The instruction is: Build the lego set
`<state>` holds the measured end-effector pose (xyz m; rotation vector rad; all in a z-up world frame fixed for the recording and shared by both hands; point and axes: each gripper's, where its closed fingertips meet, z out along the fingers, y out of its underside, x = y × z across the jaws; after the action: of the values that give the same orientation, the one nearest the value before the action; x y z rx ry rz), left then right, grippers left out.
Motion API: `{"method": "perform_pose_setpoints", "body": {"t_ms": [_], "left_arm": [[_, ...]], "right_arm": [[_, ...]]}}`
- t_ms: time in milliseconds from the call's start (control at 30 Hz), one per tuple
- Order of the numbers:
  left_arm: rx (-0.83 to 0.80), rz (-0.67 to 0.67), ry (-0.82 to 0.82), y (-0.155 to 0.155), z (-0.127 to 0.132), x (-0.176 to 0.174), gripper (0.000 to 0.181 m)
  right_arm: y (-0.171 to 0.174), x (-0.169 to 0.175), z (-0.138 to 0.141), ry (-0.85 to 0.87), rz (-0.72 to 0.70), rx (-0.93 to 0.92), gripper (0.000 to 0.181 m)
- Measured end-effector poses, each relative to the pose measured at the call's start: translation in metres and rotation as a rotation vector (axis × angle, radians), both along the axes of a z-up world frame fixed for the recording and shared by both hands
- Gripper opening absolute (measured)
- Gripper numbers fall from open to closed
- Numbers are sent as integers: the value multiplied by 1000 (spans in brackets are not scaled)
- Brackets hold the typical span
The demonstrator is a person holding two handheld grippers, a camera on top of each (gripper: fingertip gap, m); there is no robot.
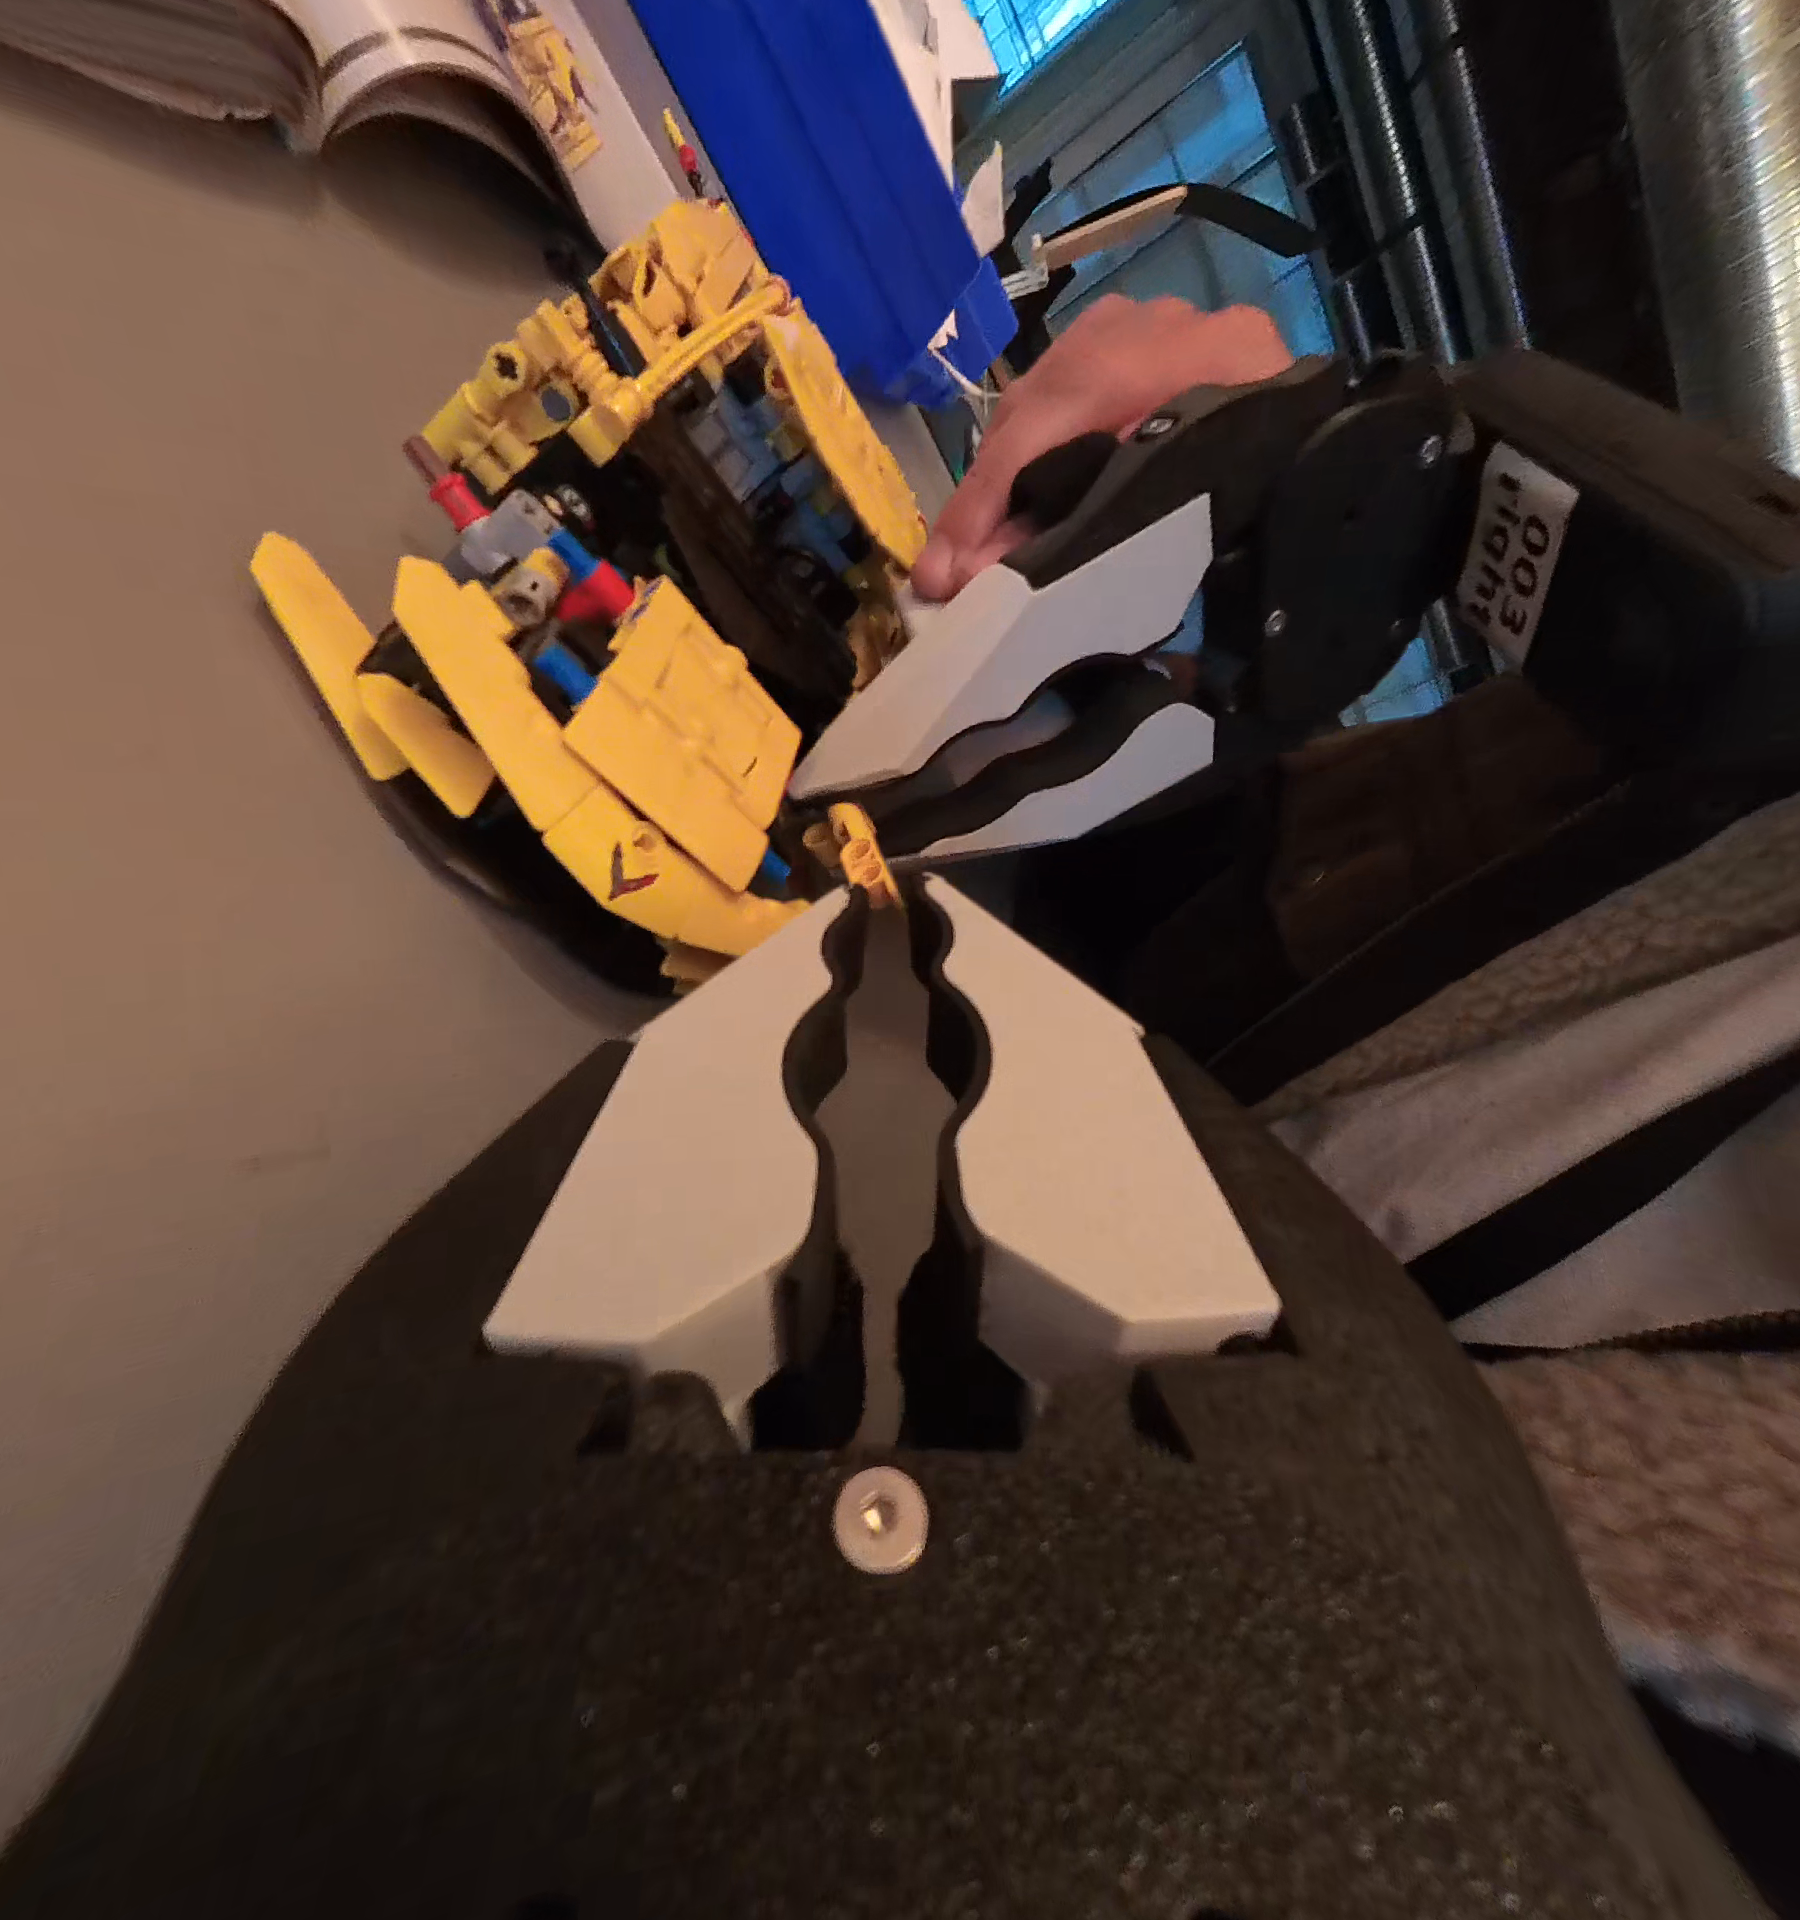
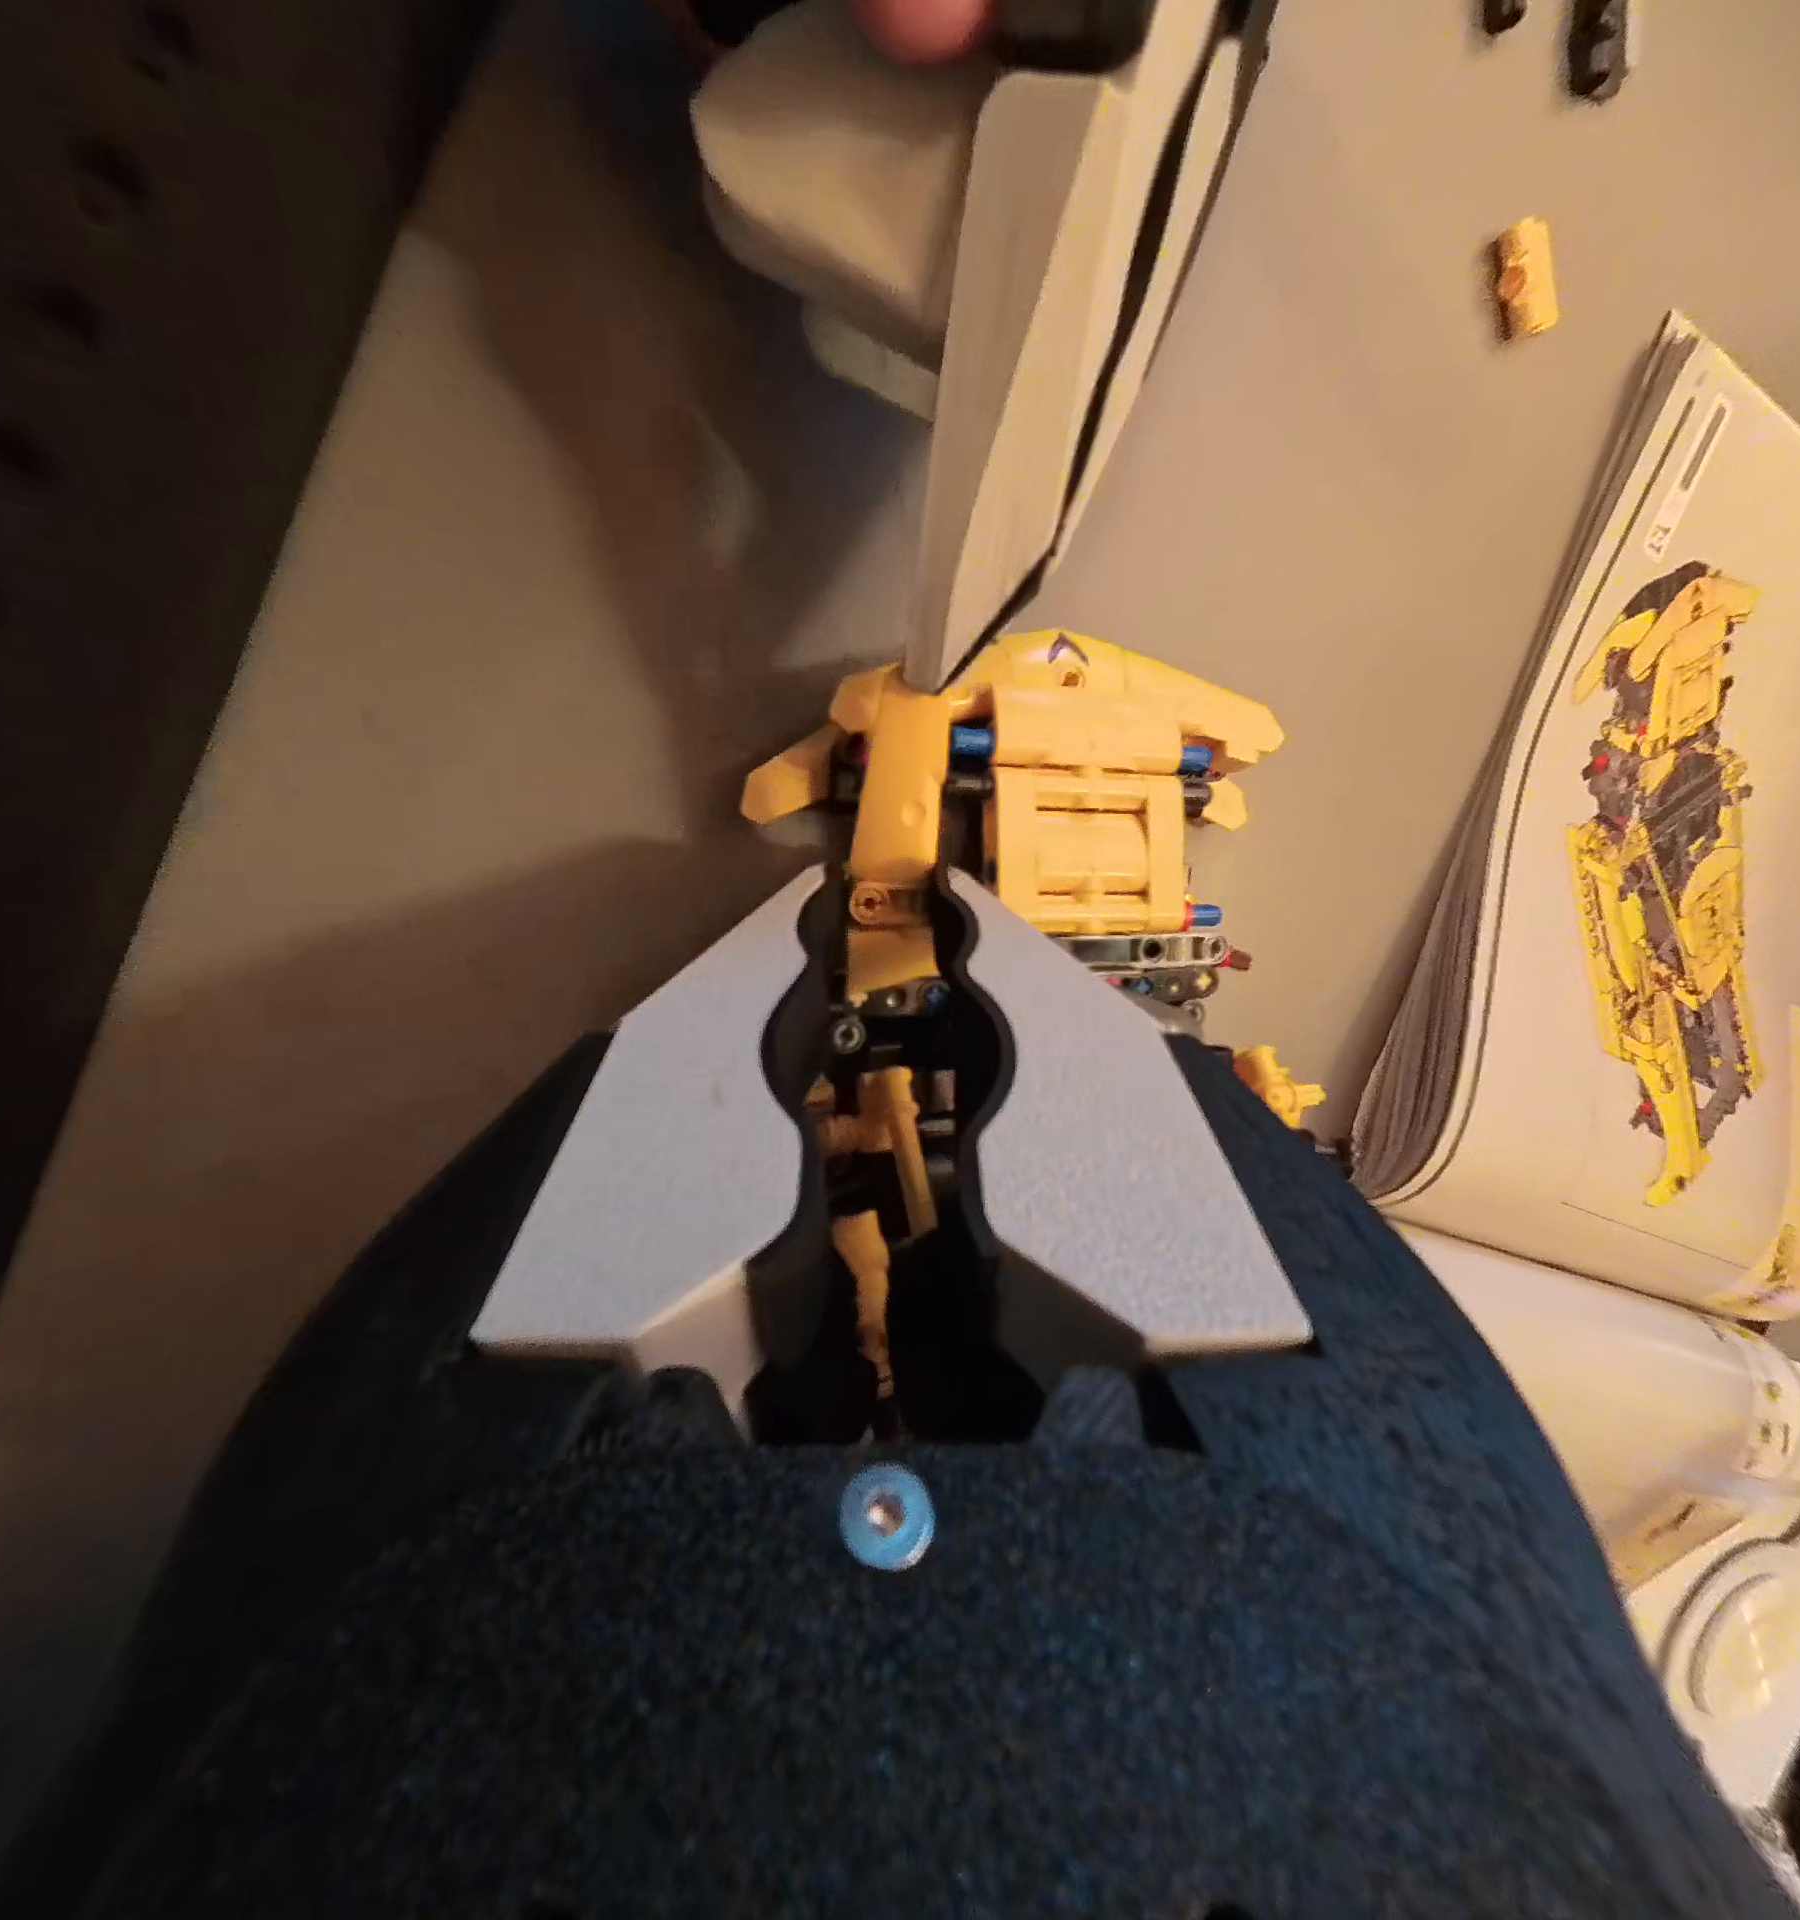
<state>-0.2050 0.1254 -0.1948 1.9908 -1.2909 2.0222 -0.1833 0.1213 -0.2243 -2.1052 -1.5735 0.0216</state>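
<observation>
My left gripper (image 1: 880, 883) pinches a small yellow connector (image 1: 860, 847) at its tips. Just beyond, my right gripper (image 2: 880, 894) clamps the yellow lego model (image 1: 657, 623)'s side strut (image 2: 901, 800). If either slips, I'd guess the connector drops or panels pop off.

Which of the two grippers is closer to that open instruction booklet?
Right. The right gripper works at the yellow model beside the booklet; the left gripper touches the model's far end.
</observation>
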Motion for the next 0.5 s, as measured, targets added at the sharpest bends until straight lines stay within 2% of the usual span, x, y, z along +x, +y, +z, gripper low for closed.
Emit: {"method": "perform_pose_setpoints", "body": {"t_ms": [333, 500], "left_arm": [[55, -22, 53, 1, -13, 1, 2], [31, -45, 52, -3, -13, 1, 1]], "right_arm": [[-3, 1, -4, -10, -8, -24, 15], [0, -2, 8, 61, 6, 33, 20]]}}
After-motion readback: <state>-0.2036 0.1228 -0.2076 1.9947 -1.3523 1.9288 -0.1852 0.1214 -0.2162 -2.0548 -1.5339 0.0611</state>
